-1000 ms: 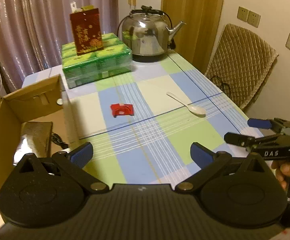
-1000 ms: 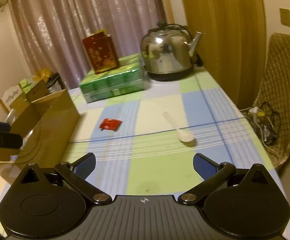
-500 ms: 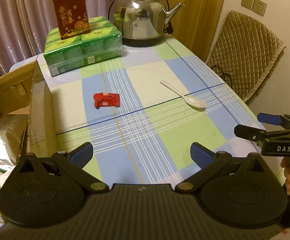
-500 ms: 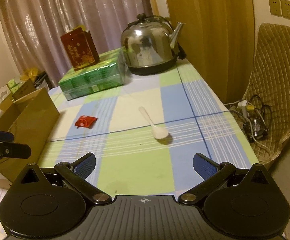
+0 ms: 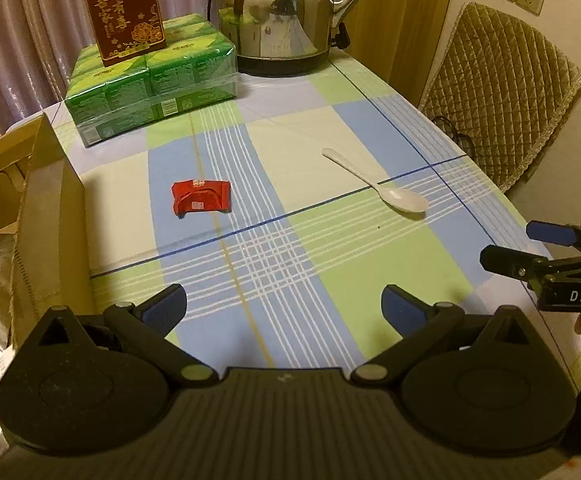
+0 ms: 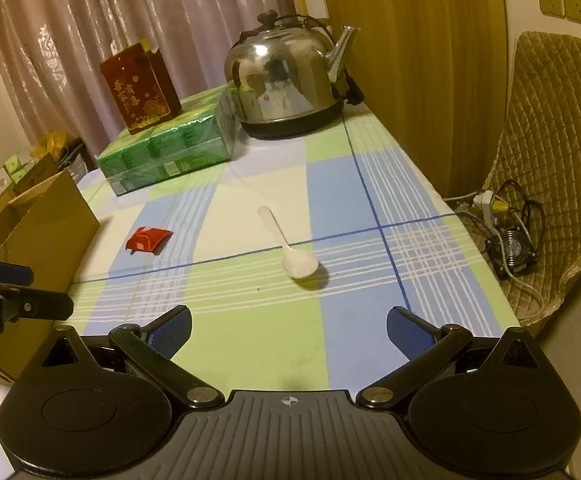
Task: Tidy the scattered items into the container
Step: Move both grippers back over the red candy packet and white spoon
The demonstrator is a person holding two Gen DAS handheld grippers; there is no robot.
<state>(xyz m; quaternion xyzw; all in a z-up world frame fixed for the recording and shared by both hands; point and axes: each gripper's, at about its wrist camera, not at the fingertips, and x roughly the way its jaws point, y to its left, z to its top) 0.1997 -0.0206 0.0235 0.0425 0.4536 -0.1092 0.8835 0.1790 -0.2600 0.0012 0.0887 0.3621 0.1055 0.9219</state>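
Note:
A red snack packet point(image 5: 201, 197) point(image 6: 148, 239) lies flat on the checked tablecloth, close to an open cardboard box point(image 5: 46, 216) point(image 6: 38, 220) at the table's left edge. To the packet's right rests a white plastic spoon point(image 5: 378, 188) point(image 6: 290, 248), bowl toward me. My left gripper point(image 5: 284, 306) hovers open over the near part of the table with nothing between its fingers, the packet ahead and to the left. My right gripper point(image 6: 288, 326) is also open and empty, with the spoon straight ahead. Each gripper shows at the edge of the other's view.
A steel kettle point(image 5: 282, 20) and a green shrink-wrapped pack point(image 5: 150, 84) with a red carton point(image 5: 124, 12) on top stand at the far end. A quilted chair point(image 5: 498, 100) sits right of the table, with cables and a small fan point(image 6: 510, 248) on the floor.
My left gripper has swung right, from over the box toward the table, and moved closer to the packet. My right gripper has advanced toward the spoon. Both stayed open.

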